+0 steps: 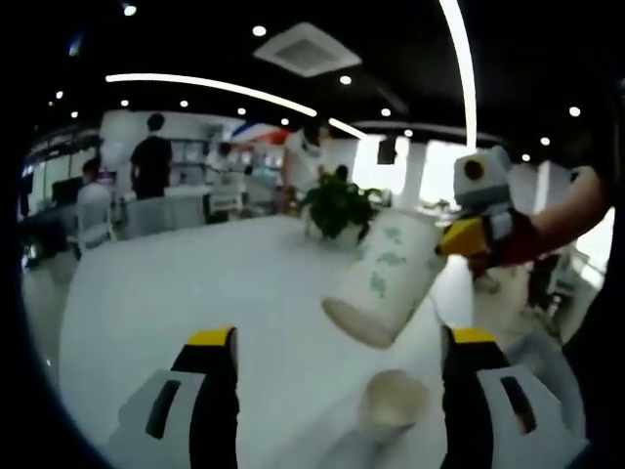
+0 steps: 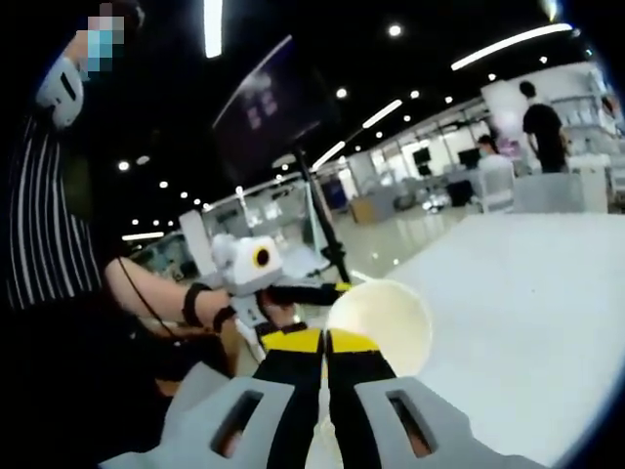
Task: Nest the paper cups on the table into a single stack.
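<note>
A white paper cup with green print (image 1: 386,278) hangs tilted above the table, its base pointing down and left. My right gripper (image 1: 444,242) comes in from the right and is shut on that cup's rim. In the right gripper view the right gripper (image 2: 324,344) pinches the rim, and I look into the cup's open mouth (image 2: 383,324). A second, plain paper cup (image 1: 393,403) stands upright on the white table (image 1: 195,293), just below the held one. My left gripper (image 1: 342,335) is wide open, one jaw on each side of that standing cup, touching nothing.
A potted plant (image 1: 337,205) stands on the table behind the cups. The left gripper (image 2: 322,290) and the hand holding it appear beyond the cup. A person in striped clothing (image 2: 49,234) is at the left. People stand at counters far behind.
</note>
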### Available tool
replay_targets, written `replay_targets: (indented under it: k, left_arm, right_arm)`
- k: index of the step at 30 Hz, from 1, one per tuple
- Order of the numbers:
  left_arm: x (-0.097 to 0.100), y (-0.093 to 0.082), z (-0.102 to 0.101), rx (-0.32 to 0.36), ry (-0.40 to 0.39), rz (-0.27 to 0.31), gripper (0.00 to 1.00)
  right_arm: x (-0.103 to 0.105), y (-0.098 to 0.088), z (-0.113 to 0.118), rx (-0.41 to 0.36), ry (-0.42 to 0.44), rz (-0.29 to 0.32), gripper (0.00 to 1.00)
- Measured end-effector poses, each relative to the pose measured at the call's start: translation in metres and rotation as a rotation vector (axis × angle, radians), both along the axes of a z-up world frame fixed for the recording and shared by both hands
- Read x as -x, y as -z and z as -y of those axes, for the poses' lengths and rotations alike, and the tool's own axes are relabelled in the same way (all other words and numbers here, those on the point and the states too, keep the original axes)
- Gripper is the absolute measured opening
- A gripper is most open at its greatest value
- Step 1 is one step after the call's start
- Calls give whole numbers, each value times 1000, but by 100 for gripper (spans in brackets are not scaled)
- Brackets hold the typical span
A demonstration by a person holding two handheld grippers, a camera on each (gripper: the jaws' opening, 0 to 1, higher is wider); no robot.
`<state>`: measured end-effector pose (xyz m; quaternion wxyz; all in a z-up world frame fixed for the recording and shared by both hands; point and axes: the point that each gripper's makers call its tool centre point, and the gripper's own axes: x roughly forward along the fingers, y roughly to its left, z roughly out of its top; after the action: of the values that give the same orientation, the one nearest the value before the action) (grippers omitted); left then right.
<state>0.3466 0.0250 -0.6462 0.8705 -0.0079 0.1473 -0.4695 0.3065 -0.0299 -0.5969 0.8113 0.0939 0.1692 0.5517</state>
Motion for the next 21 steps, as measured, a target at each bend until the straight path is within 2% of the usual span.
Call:
replay_targets:
  k: [9, 15, 21]
  left_arm:
    - [-5, -3, -6, 7, -39, 40, 98]
    - [-7, -5, -11, -3, -53, 69, 98]
    - [-7, -4, -16, 0, -64, 61, 98]
  right_arm:
    - [1, 4, 3, 45, -3, 15, 0]
    - [5, 4, 2, 112, -31, 55, 0]
    - [16, 5, -3, 184, -84, 101, 0]
